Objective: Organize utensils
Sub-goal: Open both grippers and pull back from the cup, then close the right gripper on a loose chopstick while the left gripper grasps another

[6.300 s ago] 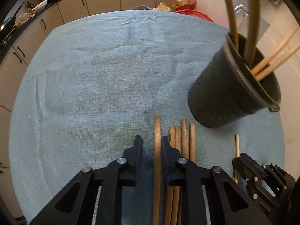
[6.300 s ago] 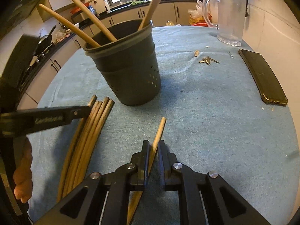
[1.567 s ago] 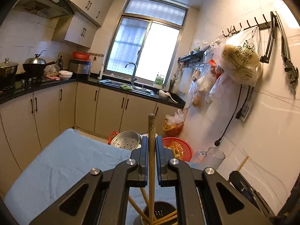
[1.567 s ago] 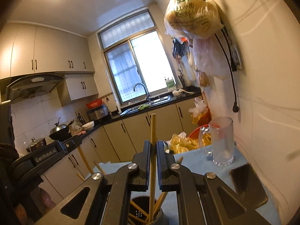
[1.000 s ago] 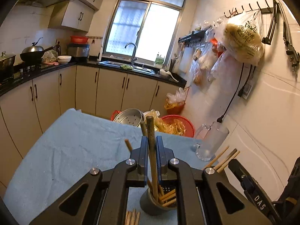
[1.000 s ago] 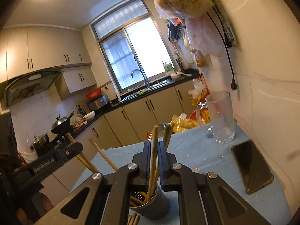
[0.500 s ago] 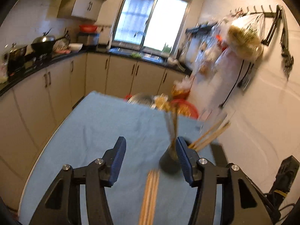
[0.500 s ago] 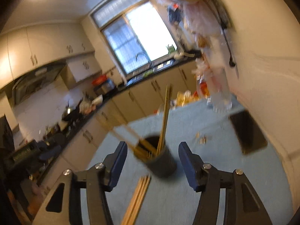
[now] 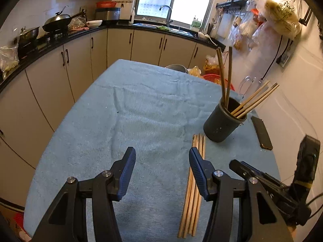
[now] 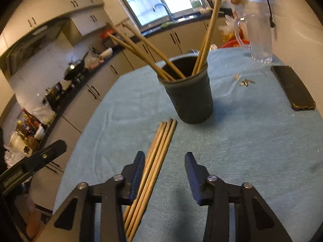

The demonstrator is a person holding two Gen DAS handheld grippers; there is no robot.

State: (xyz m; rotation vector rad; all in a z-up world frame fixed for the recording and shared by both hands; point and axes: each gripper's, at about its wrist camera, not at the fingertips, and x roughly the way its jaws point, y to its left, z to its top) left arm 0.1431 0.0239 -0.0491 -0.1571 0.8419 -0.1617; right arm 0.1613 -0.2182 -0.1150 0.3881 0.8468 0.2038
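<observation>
Four loose chopsticks [image 10: 159, 151] lie side by side on my towel-covered tabletop [image 9: 141, 104], their tips just short of the dark holder [image 10: 189, 96], where five more [image 10: 141, 46] stand leaning against the rim. My left gripper [image 9: 161, 169] hangs with jaws parted and empty over bare cloth, the bundle just to its right. My right gripper [image 10: 164, 173] has just been narrowing, jaws apart with nothing clamped, the sticks passing beside its left finger. A phone [image 10: 292, 88], a glass jug [image 10: 260, 28] and a few crumbs [image 10: 245, 82] sit beyond.
</observation>
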